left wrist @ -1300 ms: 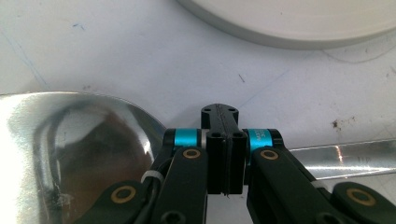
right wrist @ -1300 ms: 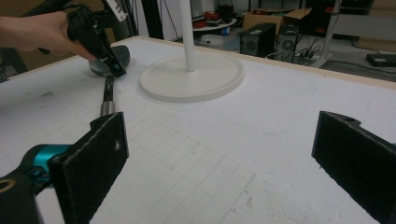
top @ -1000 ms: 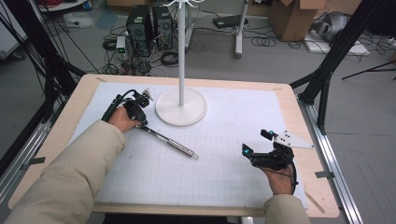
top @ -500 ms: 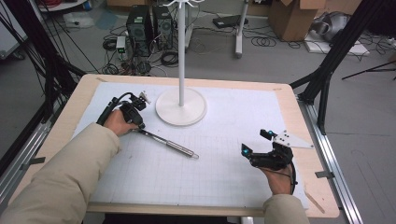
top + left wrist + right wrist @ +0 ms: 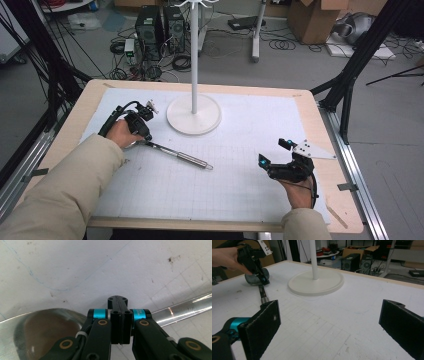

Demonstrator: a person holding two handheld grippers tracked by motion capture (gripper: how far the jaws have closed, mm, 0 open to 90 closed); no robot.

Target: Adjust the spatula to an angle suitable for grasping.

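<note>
Both grippers low: left gripper (image 5: 141,131) pinching ladle (image 5: 172,152), right gripper (image 5: 274,159) resting.

**Layout: ladle left, stand centre-back, right claw near front**

We see the surface (image 5: 320,125) w/ a mat (image 5: 240,170) laid over most of it. On the mat, centre-back, stands the stand base (image 5: 194,114), pole rising from its middle. Left of the base lies the ladle (image 5: 175,154): bowl end at far left, handle running diagonally twd the mat's centre. Left claw (image 5: 141,137) sits at the ladle's neck, just left-front of the base. Right claw (image 5: 272,156) is at the right-front, well apart from ladle & base. Behind the surface, on the floor: computer towers (image 5: 160,25) & cables; boxes (image 5: 315,20) further right.
</note>
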